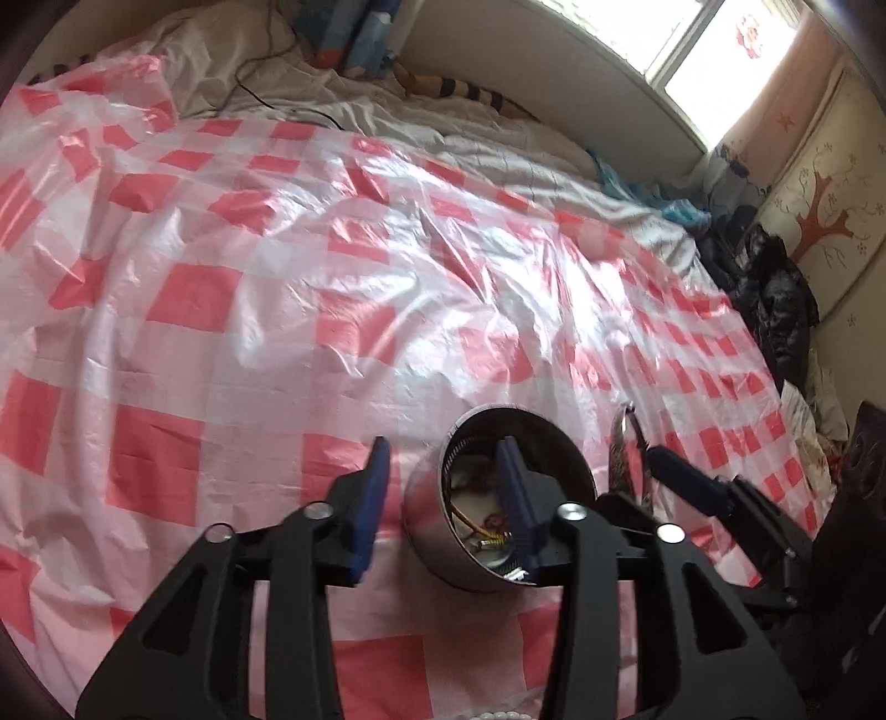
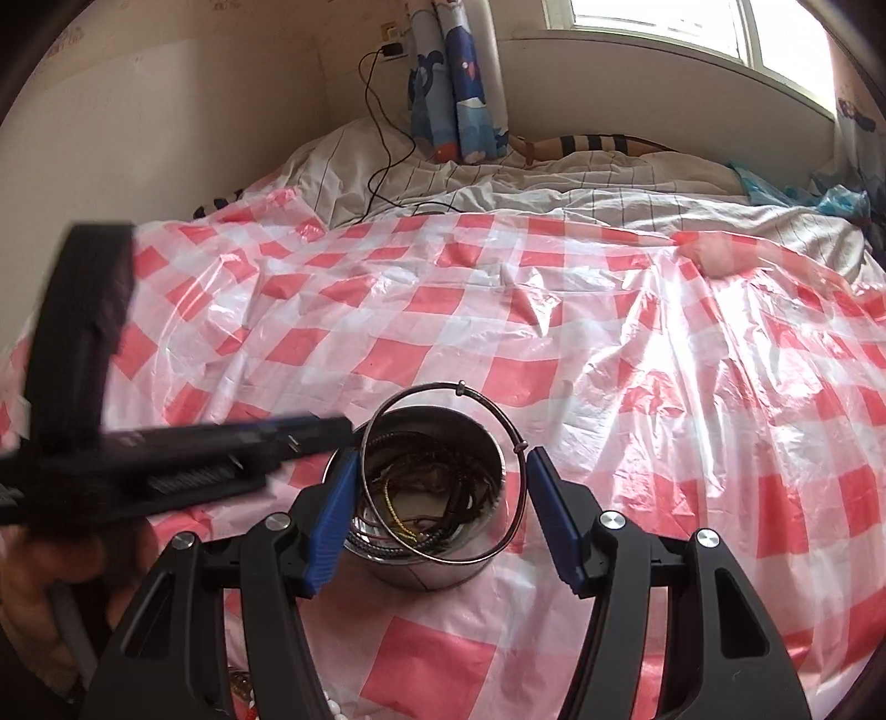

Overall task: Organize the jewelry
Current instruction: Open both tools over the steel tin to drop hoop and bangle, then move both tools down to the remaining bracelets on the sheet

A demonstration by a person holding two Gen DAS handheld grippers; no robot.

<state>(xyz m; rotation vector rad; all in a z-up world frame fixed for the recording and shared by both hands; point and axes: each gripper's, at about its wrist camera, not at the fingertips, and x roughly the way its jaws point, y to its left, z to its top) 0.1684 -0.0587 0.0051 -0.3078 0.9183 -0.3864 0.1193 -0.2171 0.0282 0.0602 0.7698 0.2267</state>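
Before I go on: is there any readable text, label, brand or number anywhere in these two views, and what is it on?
None readable.
Metal tin: no label visible.
Checked plastic sheet: pattern only.
Blue curtain: cartoon pictures, no words.
Red window decoration: too blurred to read.
Wall sticker: a tree, no text.

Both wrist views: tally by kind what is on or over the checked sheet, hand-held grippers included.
Metal cup: 1
Wire bangle: 1
White bead strand: 1
Hand-held gripper: 2, left and right
Total: 5; the tangle inside the cup cannot be counted.
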